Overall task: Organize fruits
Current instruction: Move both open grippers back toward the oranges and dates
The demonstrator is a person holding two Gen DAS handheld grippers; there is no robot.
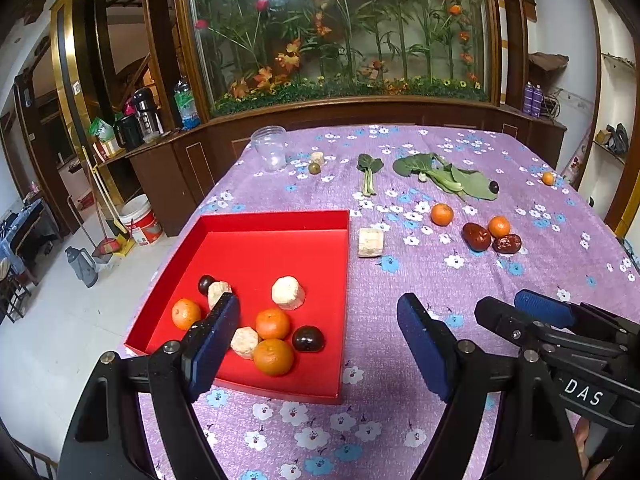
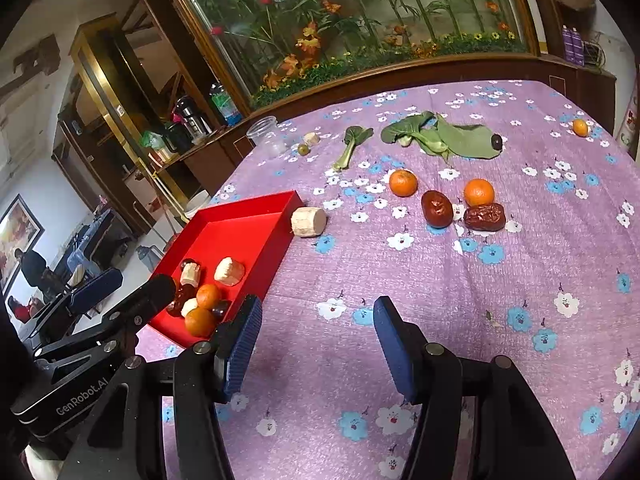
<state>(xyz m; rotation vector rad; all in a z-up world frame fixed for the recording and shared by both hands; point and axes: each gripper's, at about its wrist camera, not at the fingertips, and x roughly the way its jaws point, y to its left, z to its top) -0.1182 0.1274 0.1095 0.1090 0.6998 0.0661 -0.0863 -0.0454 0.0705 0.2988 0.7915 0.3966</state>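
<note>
**Fruit partly gathered in tray, both grippers empty**

Fruit is seen in two groups on the surface (image 1: 400, 360), which is covered by a purple flowered cloth. A red tray (image 1: 276, 224) lies just ahead of the left gripper (image 1: 316, 344), under its left finger, and to the left of the right gripper (image 2: 316, 344). In the tray, three oranges (image 1: 273, 323), two dark round fruits (image 1: 308, 338) and several pale chunks (image 1: 287, 293) are clustered close together, some touching.

Beyond the tray's far right corner, just beside its rim, another pale chunk (image 1: 371, 242) rests on the cloth. Ahead of the right gripper and well apart from it, two oranges (image 2: 403, 182) and two red dates (image 2: 437, 209) are grouped; the dates lie close beside each other, near one orange. Farther off, leafy greens (image 2: 448, 136) are spread out with a dark fruit (image 2: 496, 142) at their right end. A small orange (image 2: 580, 127) sits alone far to the right, and a clear jar (image 1: 271, 148) stands at the far left with a small green fruit (image 1: 314, 168) and a pale chunk close by.

The left gripper is held wide open with nothing between its fingers. The right gripper is parted about halfway and nothing is gripped; only bare cloth is seen between its fingers.
</note>
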